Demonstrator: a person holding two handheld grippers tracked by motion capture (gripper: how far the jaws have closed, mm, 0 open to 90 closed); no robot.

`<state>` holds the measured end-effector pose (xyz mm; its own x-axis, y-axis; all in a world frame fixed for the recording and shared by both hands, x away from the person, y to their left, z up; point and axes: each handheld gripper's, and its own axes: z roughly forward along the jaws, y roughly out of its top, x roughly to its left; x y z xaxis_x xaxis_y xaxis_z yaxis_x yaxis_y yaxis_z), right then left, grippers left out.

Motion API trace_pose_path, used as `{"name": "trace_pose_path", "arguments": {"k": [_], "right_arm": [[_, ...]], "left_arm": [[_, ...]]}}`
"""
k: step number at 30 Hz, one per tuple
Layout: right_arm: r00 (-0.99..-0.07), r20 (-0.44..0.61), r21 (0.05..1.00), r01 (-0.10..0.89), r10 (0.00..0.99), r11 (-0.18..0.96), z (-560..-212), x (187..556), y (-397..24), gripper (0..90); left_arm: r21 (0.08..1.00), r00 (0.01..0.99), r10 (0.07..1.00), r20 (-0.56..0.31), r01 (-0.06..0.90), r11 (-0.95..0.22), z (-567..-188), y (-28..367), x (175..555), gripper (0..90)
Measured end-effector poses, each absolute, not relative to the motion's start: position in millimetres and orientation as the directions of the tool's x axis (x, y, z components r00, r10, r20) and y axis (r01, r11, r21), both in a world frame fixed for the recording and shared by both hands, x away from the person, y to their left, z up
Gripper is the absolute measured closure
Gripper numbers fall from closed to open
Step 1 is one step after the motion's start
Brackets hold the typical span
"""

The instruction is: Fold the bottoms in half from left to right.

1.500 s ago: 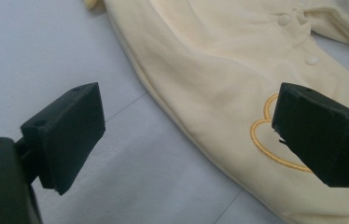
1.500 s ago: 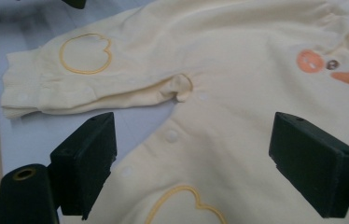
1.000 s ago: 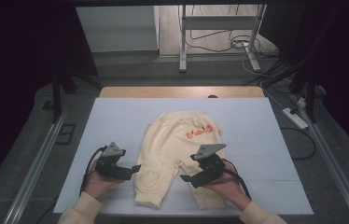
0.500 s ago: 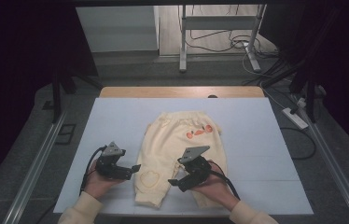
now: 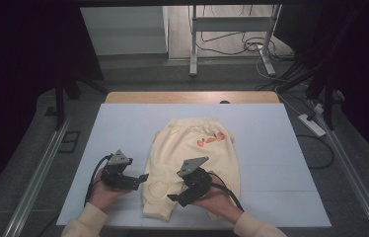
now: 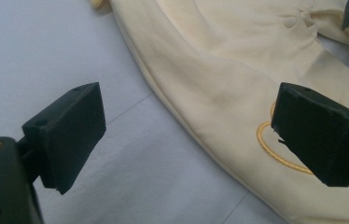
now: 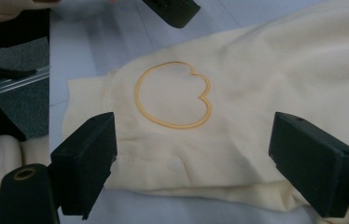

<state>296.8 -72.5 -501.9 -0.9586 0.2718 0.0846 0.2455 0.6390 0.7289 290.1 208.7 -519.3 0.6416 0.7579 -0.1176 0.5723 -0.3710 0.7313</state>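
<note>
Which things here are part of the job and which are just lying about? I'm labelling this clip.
In the job:
pale yellow cloth trousers with an embroidered heart outline
left gripper, open beside one leg
right gripper, open over that leg
light blue table mat bearing them

Lying about:
white power strip on the floor
metal stand with cables behind the table

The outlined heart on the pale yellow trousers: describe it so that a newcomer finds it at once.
On the white table mat lie pale yellow trousers. On the near leg, between the two claws, sits a stitched heart outline. Unlike the orange motifs near the waistband, it is unfilled.
</note>
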Motion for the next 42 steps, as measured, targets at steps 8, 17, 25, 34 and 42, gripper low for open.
{"name": "trace_pose_path", "arguments": {"k": [8, 17, 25, 34, 42], "right_arm": [[-0.972, 0.09, 0.728, 0.214, 0.219, 0.652, -501.6, 288.5, -53.7, 15.8], [-0.984, 0.101, 0.718, 0.174, 0.146, 0.674, -506.3, 275.6, -30.0, 17.7], [-0.99, 0.097, 0.7, 0.139, 0.1, 0.7, -513.9, 265.7, -13.1, 20.1], [-0.994, 0.089, 0.69, 0.113, 0.07, 0.715, -520.3, 258.5, -0.7, 22.2], [-0.995, 0.069, 0.651, 0.103, 0.076, 0.752, -530.7, 256.9, 6.1, 30.7]], "left_arm": [[0.732, 0.634, 0.764, -0.121, 0.577, -0.362, -519.6, 209.4, 290.8, 9.8], [0.729, 0.629, 0.767, -0.126, 0.583, -0.358, -520.0, 210.3, 291.6, 9.8], [0.728, 0.628, 0.768, -0.126, 0.584, -0.358, -519.9, 210.7, 291.5, 9.9], [0.722, 0.627, 0.769, -0.124, 0.589, -0.363, -520.9, 210.7, 292.4, 9.8], [0.719, 0.625, 0.771, -0.125, 0.592, -0.364, -521.5, 210.3, 292.7, 9.8]]}}
